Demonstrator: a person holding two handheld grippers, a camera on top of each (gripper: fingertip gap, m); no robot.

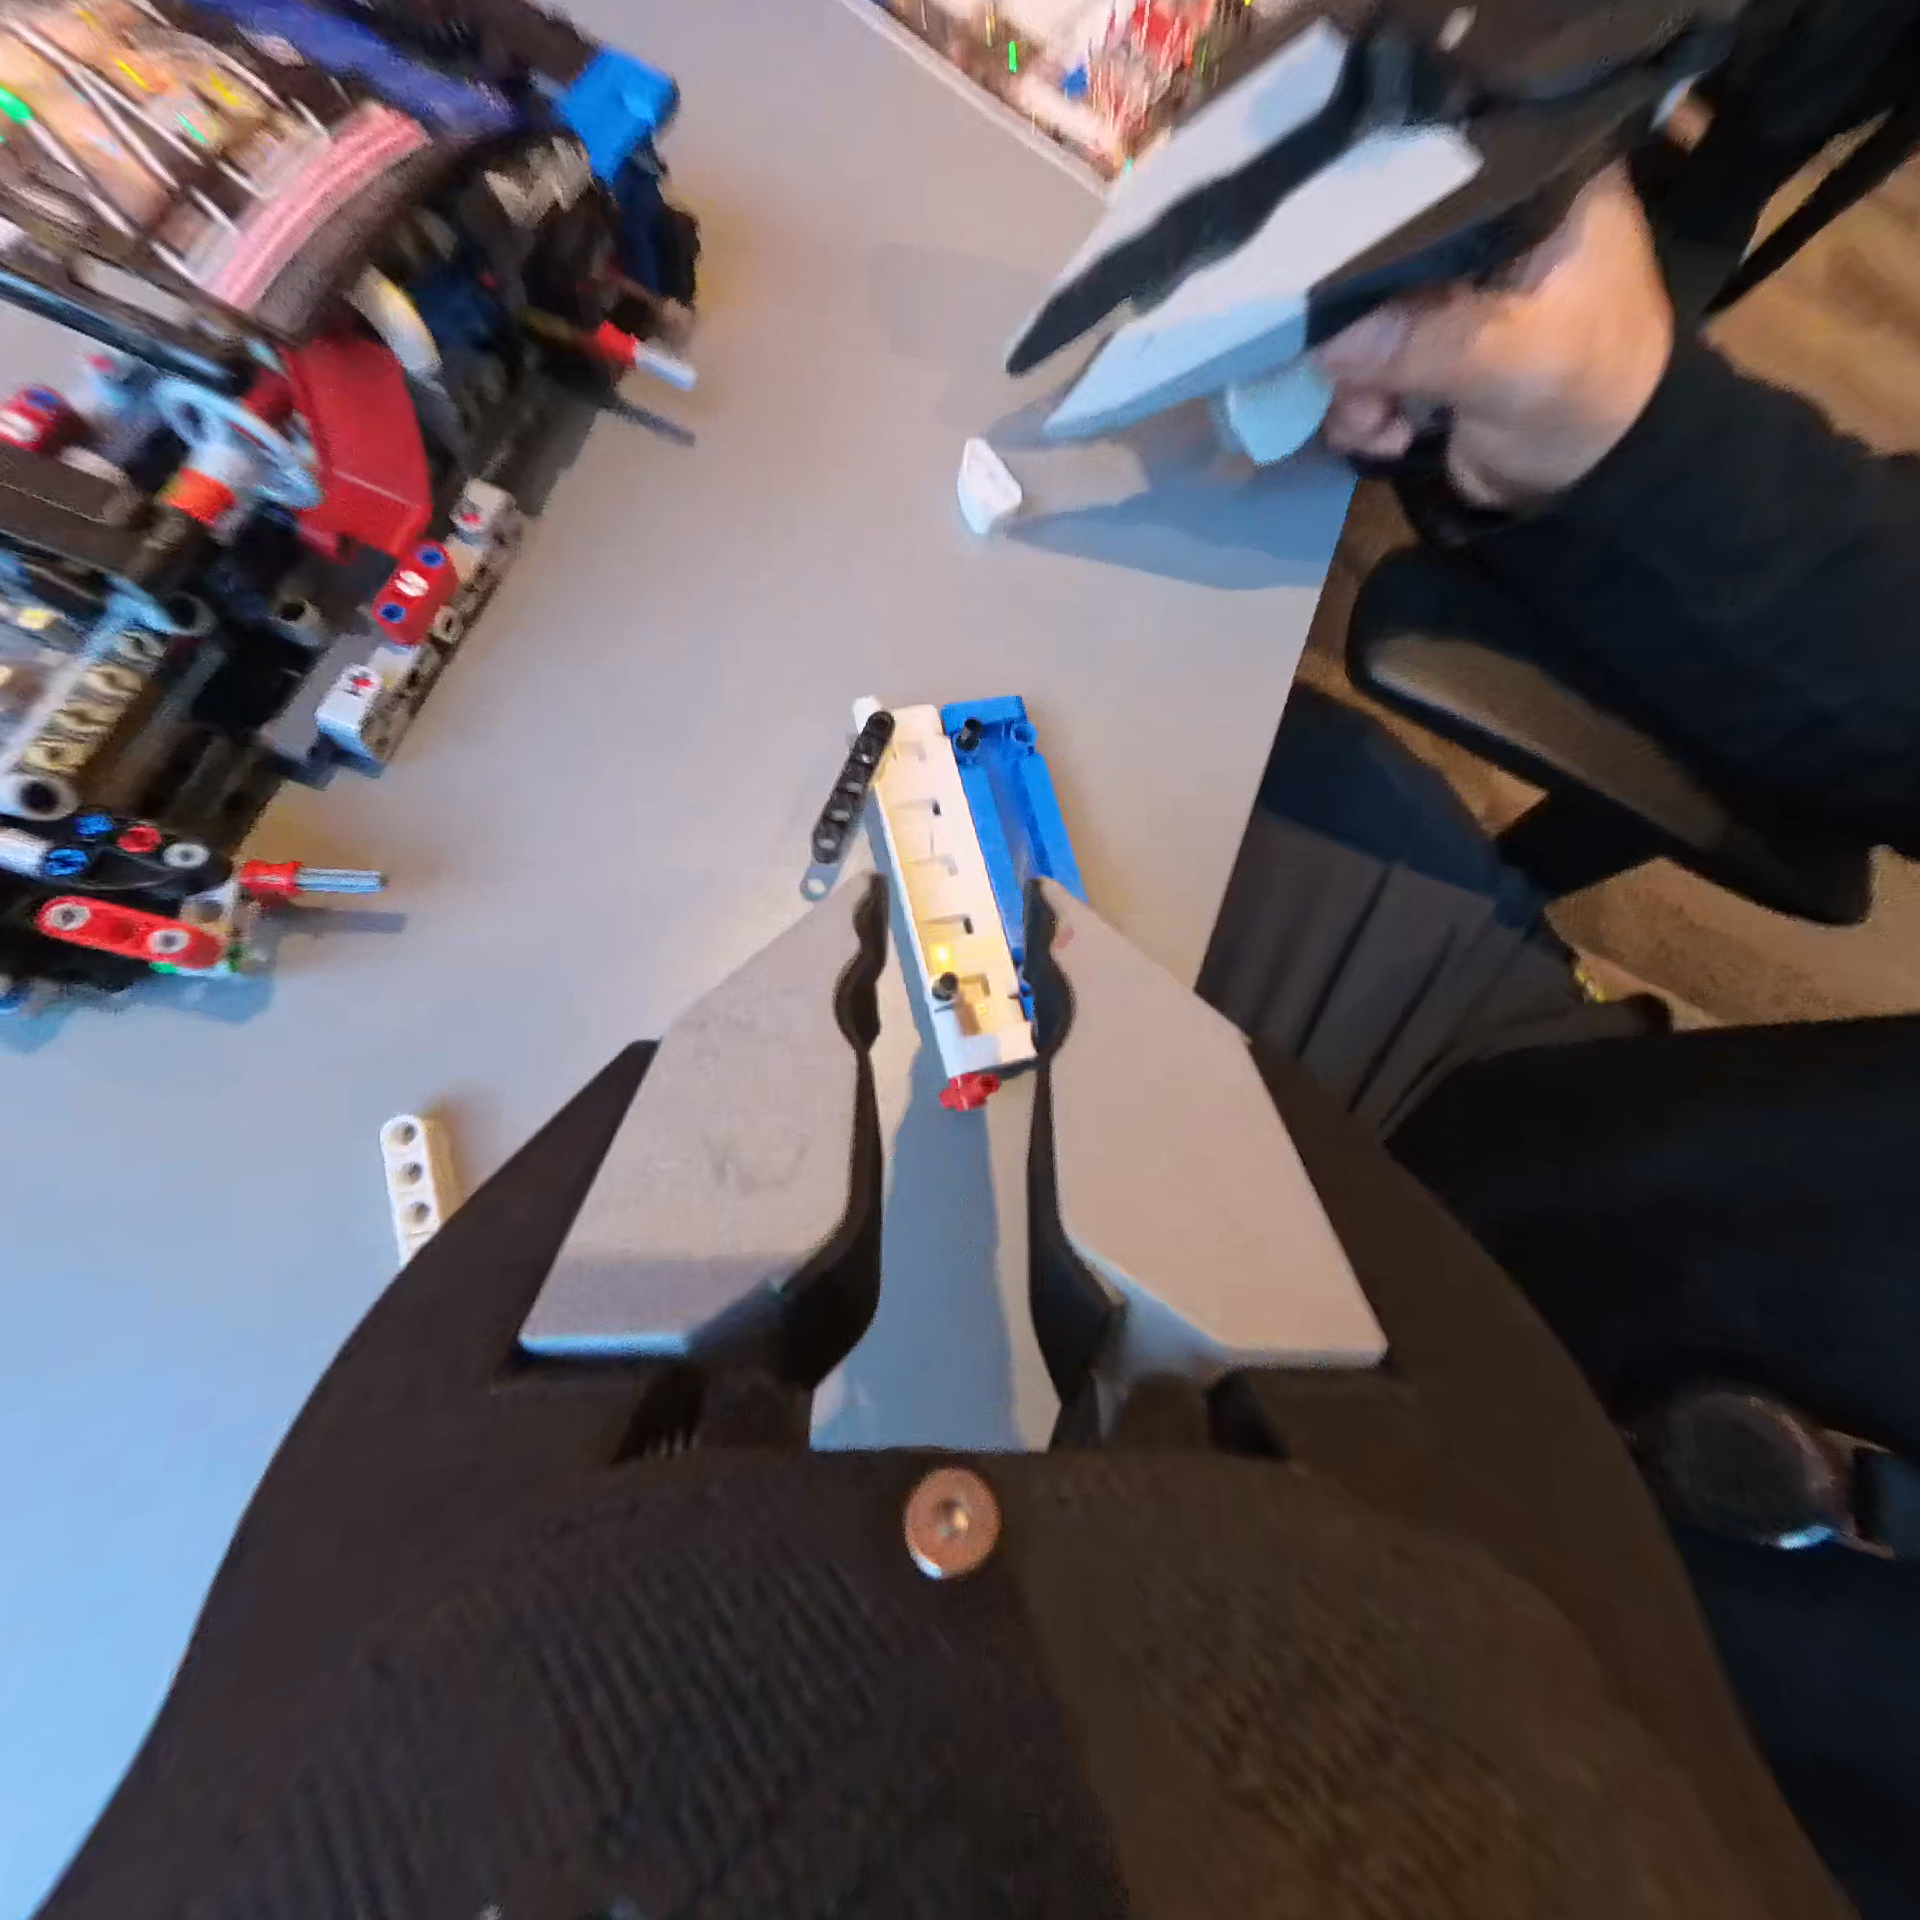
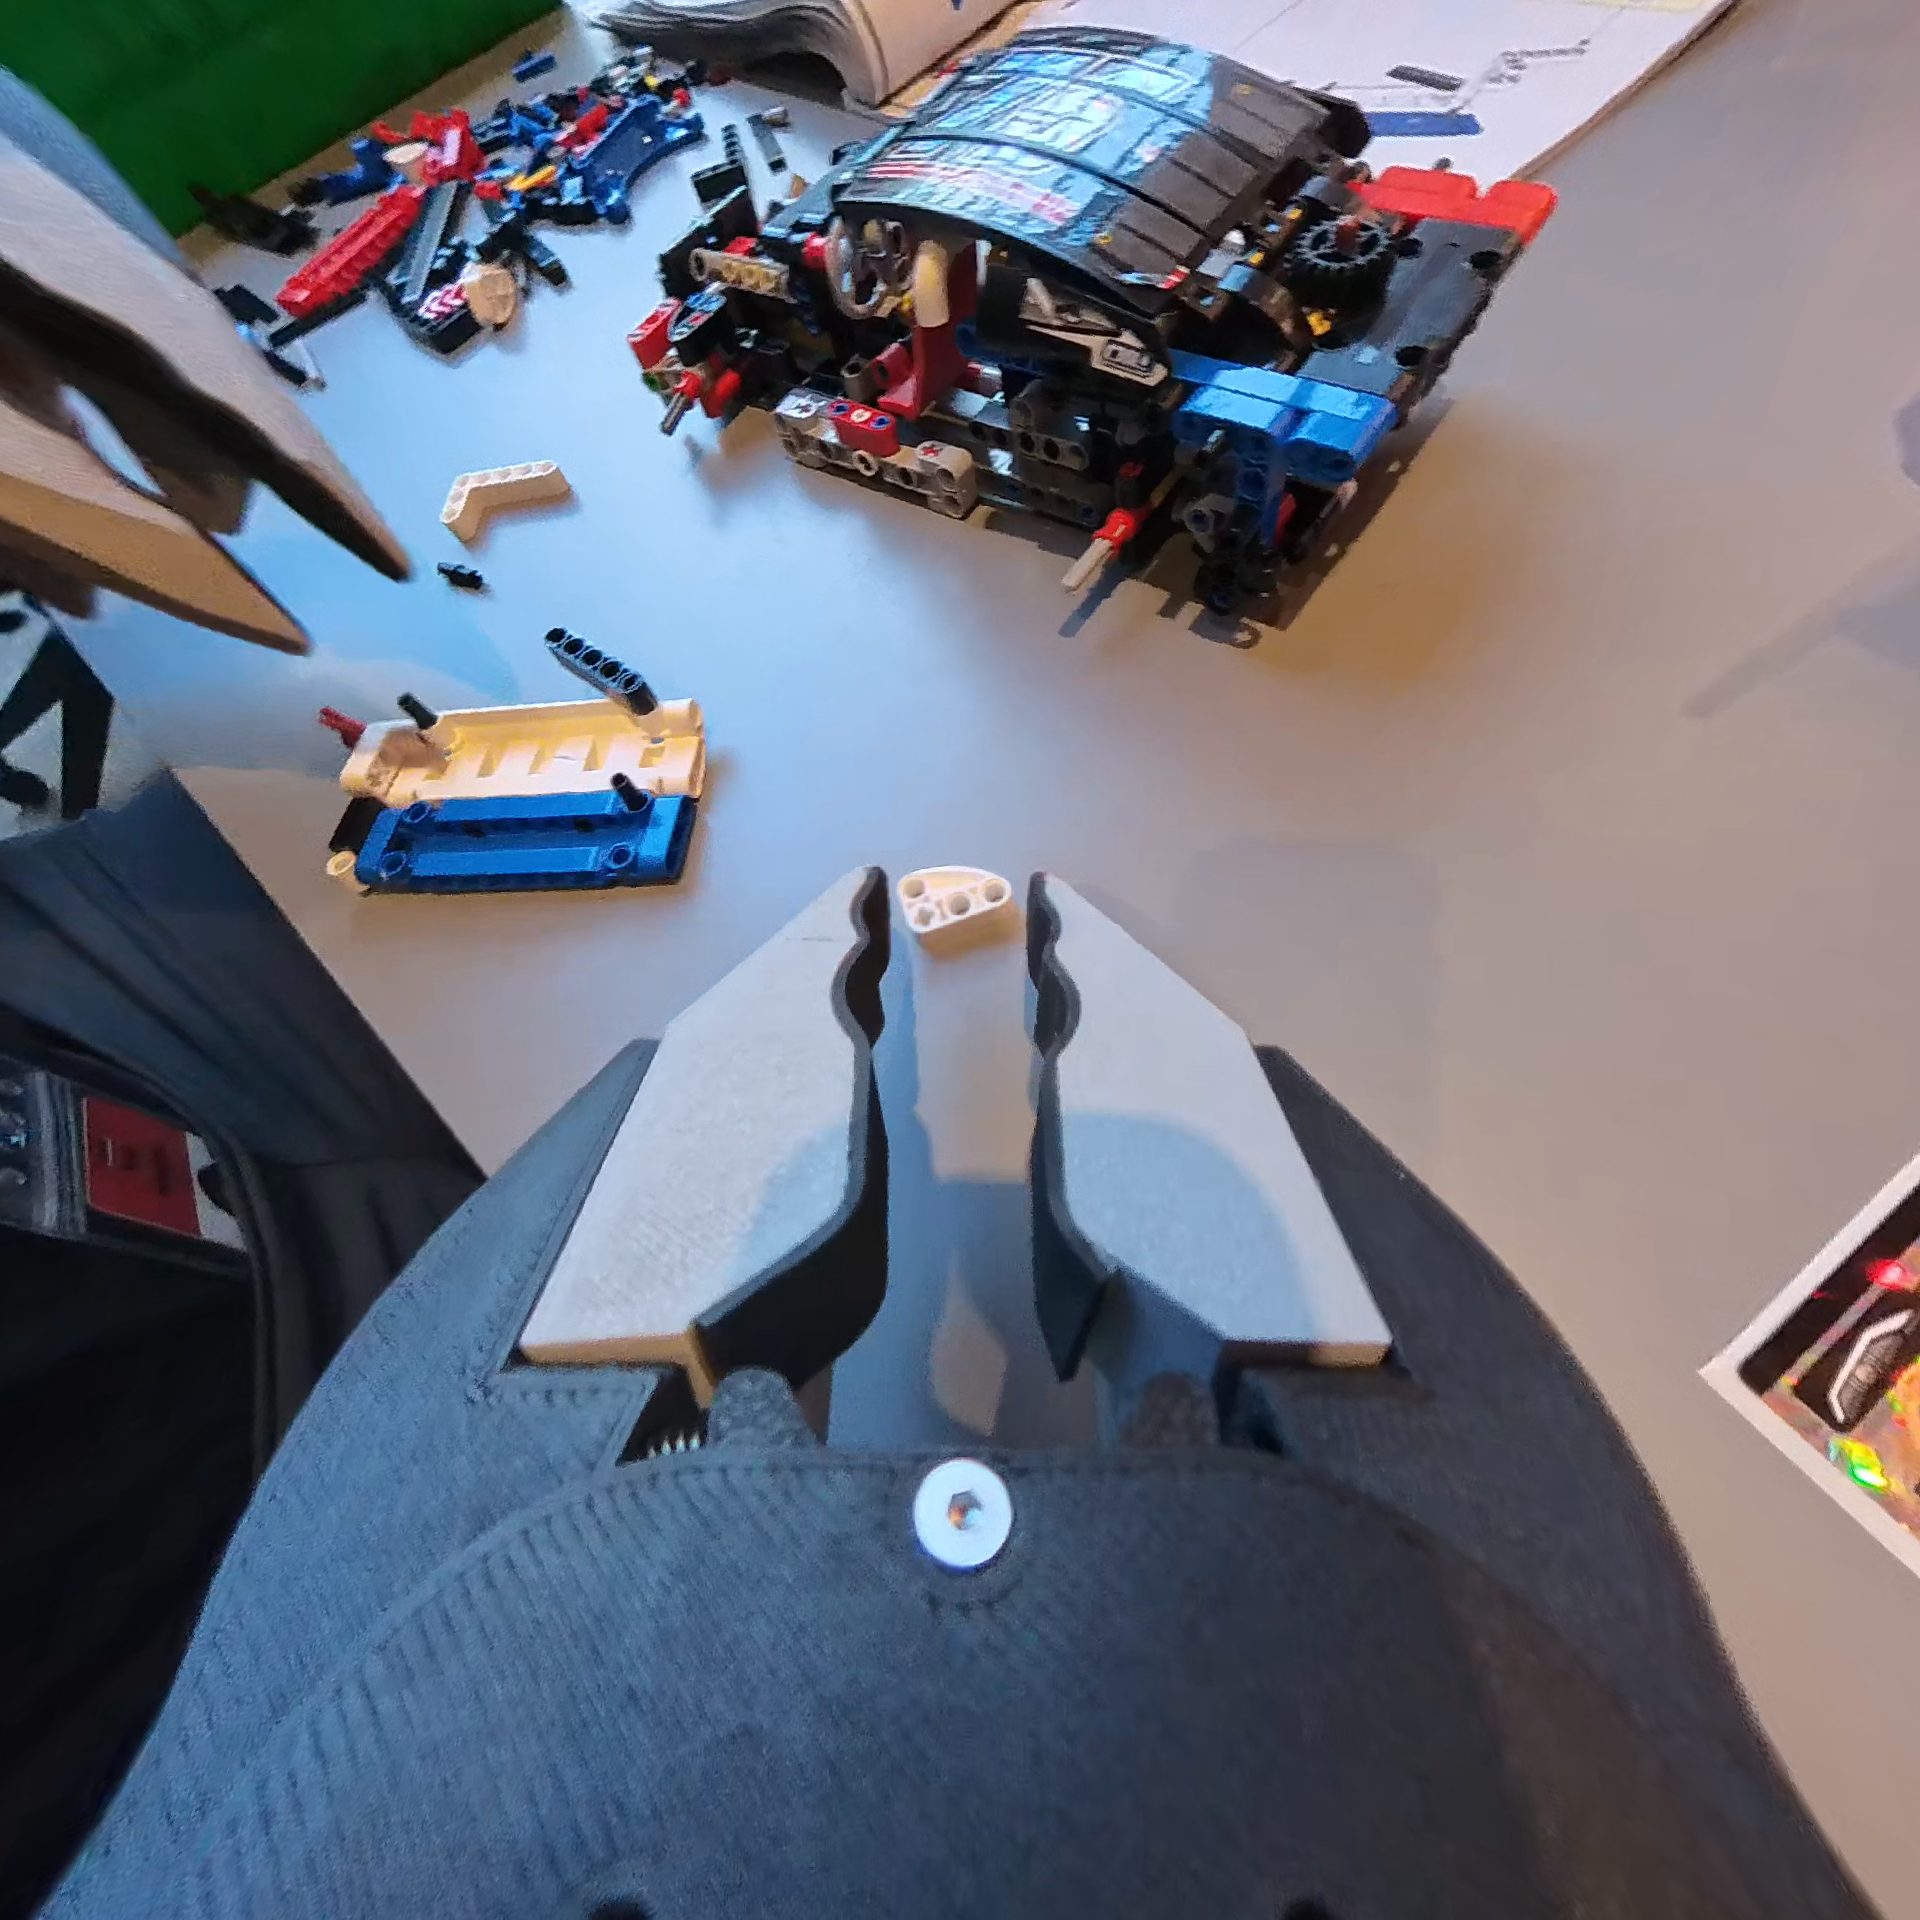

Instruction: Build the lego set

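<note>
Both hand-held grippers hang over the grey counter (image 2: 1558, 831) with their jaws spread. Left hand-held gripper (image 1: 956, 914) points along a white and blue panel assembly (image 1: 961, 883), its near end lying between the two fingertips; from the left wrist view I cannot tell whether the pads touch it or hover just above. Right hand-held gripper (image 2: 958, 904) has its tips either side of a small white curved piece (image 2: 954, 906) that lies flat on the counter, with gaps visible on both sides, so nothing is pinched.

Biggest thing on the counter is the half-built car model (image 2: 1091, 312), black-roofed with blue and red parts, standing well beyond the right gripper. Behind it lies an open instruction booklet (image 2: 1351, 62), and to its left a loose pile of parts (image 2: 488, 197) in red, blue and black. A printed sheet (image 2: 1849, 1382) pokes in at the right edge.

In the right wrist view the panel assembly sits to the left, white half and blue half side by side, with a black beam (image 2: 601, 665) sticking up from the white half. Beyond it lie a white angled beam (image 2: 504, 494) and a tiny black pin (image 2: 459, 575), apart from each other.
</note>
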